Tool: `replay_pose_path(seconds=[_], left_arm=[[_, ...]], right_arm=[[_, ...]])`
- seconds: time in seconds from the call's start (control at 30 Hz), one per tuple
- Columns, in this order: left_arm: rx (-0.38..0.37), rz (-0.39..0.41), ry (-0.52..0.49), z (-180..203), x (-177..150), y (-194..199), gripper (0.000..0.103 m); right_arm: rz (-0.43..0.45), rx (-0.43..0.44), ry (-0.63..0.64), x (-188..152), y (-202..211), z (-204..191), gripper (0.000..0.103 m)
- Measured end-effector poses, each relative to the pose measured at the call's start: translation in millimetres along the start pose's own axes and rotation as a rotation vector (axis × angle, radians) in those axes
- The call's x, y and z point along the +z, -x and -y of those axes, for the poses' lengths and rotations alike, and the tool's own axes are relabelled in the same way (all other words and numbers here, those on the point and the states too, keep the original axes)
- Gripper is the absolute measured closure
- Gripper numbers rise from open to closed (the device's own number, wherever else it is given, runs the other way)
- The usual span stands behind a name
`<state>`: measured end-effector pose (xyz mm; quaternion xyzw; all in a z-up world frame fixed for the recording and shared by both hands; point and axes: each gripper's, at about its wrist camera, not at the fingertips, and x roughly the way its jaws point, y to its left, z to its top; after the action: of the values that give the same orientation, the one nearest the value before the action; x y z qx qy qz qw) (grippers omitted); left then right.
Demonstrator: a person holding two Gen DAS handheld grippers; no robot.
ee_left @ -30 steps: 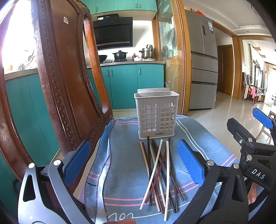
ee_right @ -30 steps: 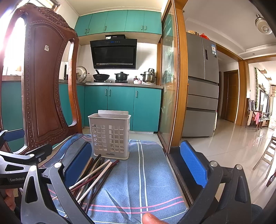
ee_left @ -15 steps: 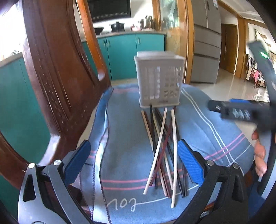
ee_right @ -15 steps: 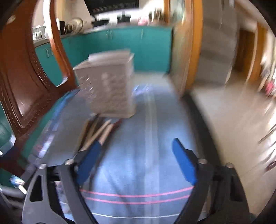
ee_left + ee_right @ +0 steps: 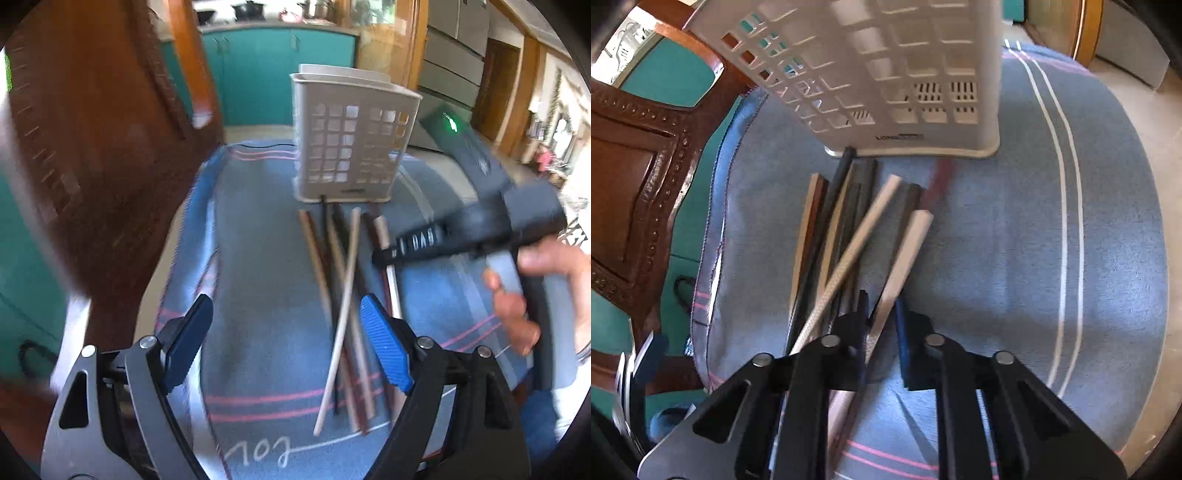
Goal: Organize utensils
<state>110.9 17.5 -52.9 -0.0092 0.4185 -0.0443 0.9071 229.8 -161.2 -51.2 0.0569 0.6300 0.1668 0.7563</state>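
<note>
Right wrist view: right claw [image 5: 881, 334] low over the pile of chopsticks [image 5: 846, 236] at frame centre, jaws narrowed around one pale chopstick [image 5: 903, 262]. The stick runs between the two pads; motion blur hides whether they are pressing on it, so contact cannot be confirmed. Grey slotted utensil basket [image 5: 886, 74] fills the upper frame, standing on the blue striped cloth [image 5: 1015, 240], the stick tips lying just before its base. Carved wooden chair back [image 5: 639, 155] at left.

Left wrist view: left claw [image 5: 284, 343] at lower centre, jaws wide apart, nothing between them, hanging above the near ends of the sticks. Basket upright at upper centre; sticks fan toward the lower frame, pale and dark ones crossed over each other. Right claw's body and the holding hand [image 5: 535, 291] enter from the right edge.

Handling, by judgement: sticks are light, stiff, thin and smooth, likely to roll or pivot in the pads. Because they overlap, lifting one may drag its neighbours. Best hold looks to be toward the middle of the length, on a stick lying on top, so it stays level and can then be tipped upright into the basket opening. The basket looks light and may tip if knocked.
</note>
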Motion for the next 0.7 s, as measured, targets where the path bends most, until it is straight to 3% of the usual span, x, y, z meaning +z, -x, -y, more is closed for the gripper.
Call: replay_pose_path(seconds=[0.17, 0.3, 0.4, 0.57, 0.7], left_arm=[[-0.035, -0.084, -0.080, 11, 49, -30, 0.021], [-0.076, -0.118, -0.087, 18, 50, -58, 0.024], [-0.102, -0.196, -0.040, 19, 42, -83, 0.035], [-0.082, -0.254, -0.004, 14, 40, -114, 0.066], [-0.094, -0.275, 0.043, 6, 38, -124, 0.072]], right_arm=[[0.044, -0.096, 0.008, 9, 14, 23, 0.096], [0.032, -0.015, -0.071, 9, 15, 49, 0.096], [0.040, 0.045, -0.113, 8, 18, 60, 0.093], [0.114, 0.019, -0.116, 15, 36, 72, 0.093], [0.142, 0.024, -0.104, 16, 48, 76, 0.087]])
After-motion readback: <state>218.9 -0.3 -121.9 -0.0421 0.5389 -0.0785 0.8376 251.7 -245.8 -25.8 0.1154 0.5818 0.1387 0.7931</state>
